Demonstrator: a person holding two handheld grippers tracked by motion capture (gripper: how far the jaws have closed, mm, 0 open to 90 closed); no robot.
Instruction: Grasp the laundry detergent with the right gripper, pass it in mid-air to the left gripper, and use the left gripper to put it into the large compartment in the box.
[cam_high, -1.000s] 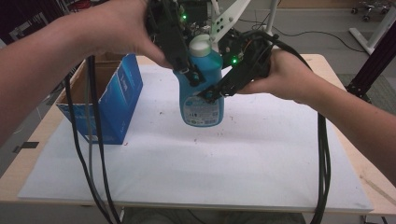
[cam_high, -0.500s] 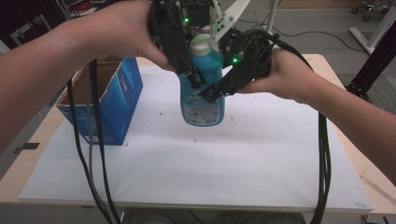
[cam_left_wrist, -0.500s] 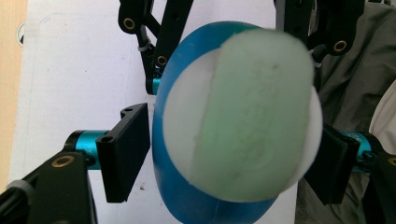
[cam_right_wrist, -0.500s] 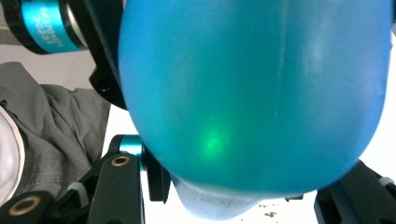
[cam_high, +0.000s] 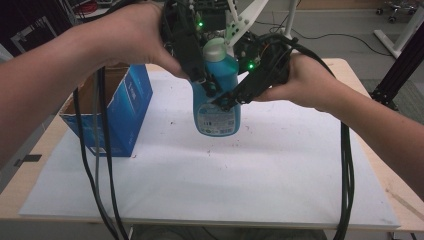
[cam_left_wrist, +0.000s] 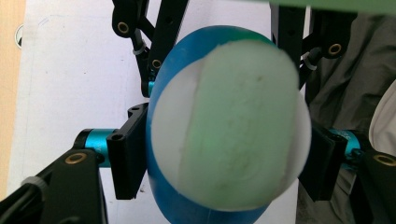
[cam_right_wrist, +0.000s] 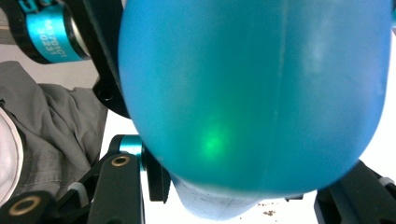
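While the person's two hands meet in the upper middle of the high view, a blue bottle (cam_high: 217, 95) with a pale cap (cam_high: 215, 49) is held between them above the bench (cam_high: 280, 180). The left gripper (cam_high: 207, 85) comes down from the upper left of the frame, and its fingers (cam_left_wrist: 126, 154) are closed on the upper body of the bottle, one on each side, just below the cap; in the left gripper view the cap is seen from above, very near and blurred. The right gripper (cam_high: 227, 100) reaches in from the right, and its fingers (cam_right_wrist: 119, 186) press the blue body of the bottle near the label (cam_high: 217, 115). I cannot tell if the bottom of the bottle touches the white sheet (cam_high: 200, 175) on the bench or hangs just over it. At the left of the frame an open blue carton (cam_high: 125, 112) stands on the sheet, apart from the bottle. Black cables (cam_high: 97, 165) hang down from both grippers at the lower edges.
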